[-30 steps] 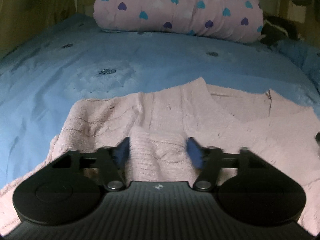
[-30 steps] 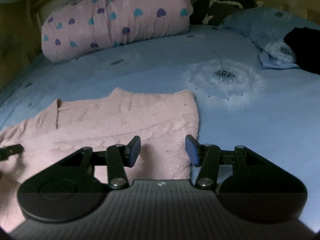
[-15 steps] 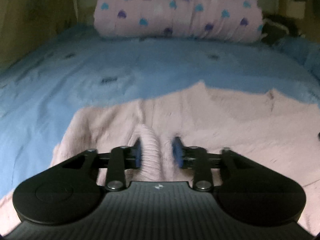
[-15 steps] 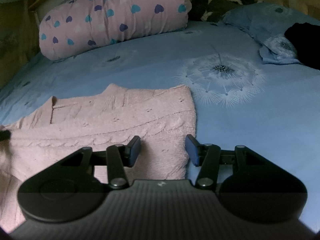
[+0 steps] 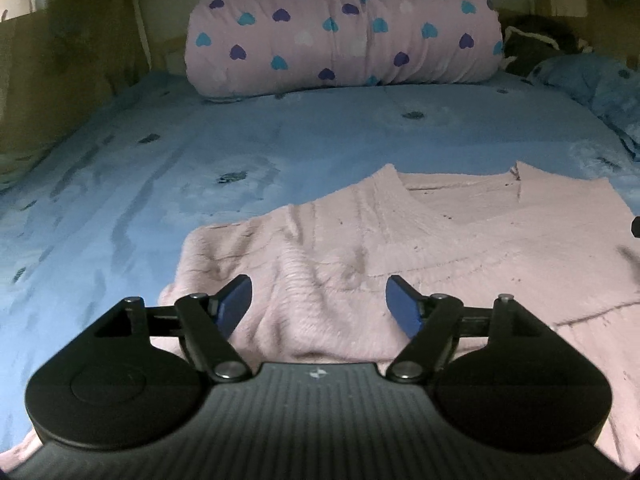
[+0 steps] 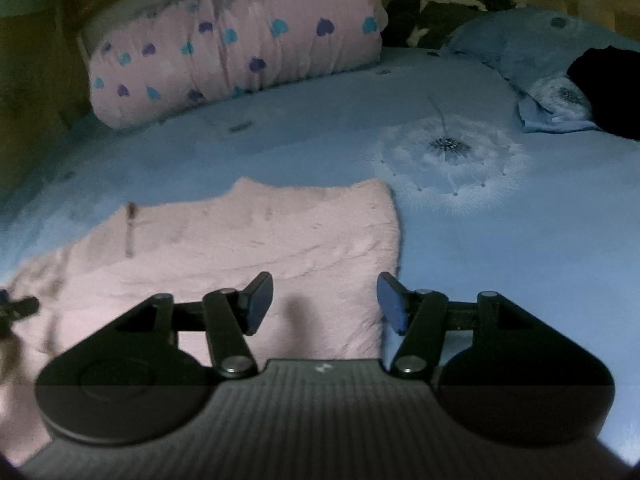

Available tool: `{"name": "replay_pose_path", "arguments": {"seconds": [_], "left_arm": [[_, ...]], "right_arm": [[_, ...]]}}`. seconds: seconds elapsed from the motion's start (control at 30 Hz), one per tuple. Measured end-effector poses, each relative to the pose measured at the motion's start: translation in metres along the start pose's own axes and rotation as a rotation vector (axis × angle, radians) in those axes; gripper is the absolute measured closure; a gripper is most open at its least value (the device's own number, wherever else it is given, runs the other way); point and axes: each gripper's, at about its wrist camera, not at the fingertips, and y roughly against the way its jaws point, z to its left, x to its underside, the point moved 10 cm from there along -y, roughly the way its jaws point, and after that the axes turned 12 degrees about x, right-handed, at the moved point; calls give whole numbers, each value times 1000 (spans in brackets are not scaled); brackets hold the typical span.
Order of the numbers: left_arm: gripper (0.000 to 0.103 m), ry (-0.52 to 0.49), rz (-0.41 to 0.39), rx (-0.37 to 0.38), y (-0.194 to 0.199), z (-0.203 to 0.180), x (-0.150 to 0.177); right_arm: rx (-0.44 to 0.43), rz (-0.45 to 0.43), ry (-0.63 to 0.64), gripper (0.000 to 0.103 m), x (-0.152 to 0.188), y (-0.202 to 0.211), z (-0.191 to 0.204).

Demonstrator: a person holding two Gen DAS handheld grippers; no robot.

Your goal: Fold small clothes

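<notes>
Left gripper [image 5: 319,305]: two blue-padded fingers [image 5: 234,305] spread wide apart, nothing clamped btwn them. They hover low over a raised, bunched fold of a pink knit sweater [image 5: 400,248]; can't tell if the pads touch the fabric.

Right gripper [image 6: 325,303]: fingers [image 6: 259,300] also apart, gripping nothing. Left finger sits over the sweater's [image 6: 240,248] right side, right finger over bare sheet, so the garment's right edge runs btwn them. A dark shadow falls on the knit in the gap.

The sweater lies mostly flat on a blue bedsheet [image 5: 280,144], neckline pointing away from the cams w/ a V-shaped opening, left part wrinkled and humped. Its right edge is straight.

Sheet has a white dandelion print [image 6: 448,156], just right of the sweater in the right wrist view. Farther back, across the head of the bed, a pink bolster-like pillow w/ blue and purple hearts [image 5: 344,28]. To the right, a blue pillow [image 6: 528,48] w/ a black garment [image 6: 604,84] beside it.
</notes>
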Motion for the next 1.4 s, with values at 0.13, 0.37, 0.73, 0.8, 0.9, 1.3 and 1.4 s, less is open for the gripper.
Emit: {"name": "replay_pose_path", "arguments": {"seconds": [0.13,0.37,0.73,0.8,0.9,1.3,1.4], "left_arm": [[25,8,11,-2,31,8,4],[24,-58,-19,-66,90,41,16],[20,121,23,-102,147,146,38],[20,119,22,-127,161,169,42],[20,128,38,-154,169,197,48],[20,226,95,-174,146,245,113],[15,253,84,-144,135,241,116]], "right_arm": [[-51,16,-19,43,5,25,9],[-143,-7,16,43,10,86,30],[-187,-10,76,43,40,164,48],[-163,-6,82,43,51,170,45],[-135,16,62,43,69,171,43],[-143,54,98,43,109,182,69],[-148,74,119,43,118,179,74]]}}
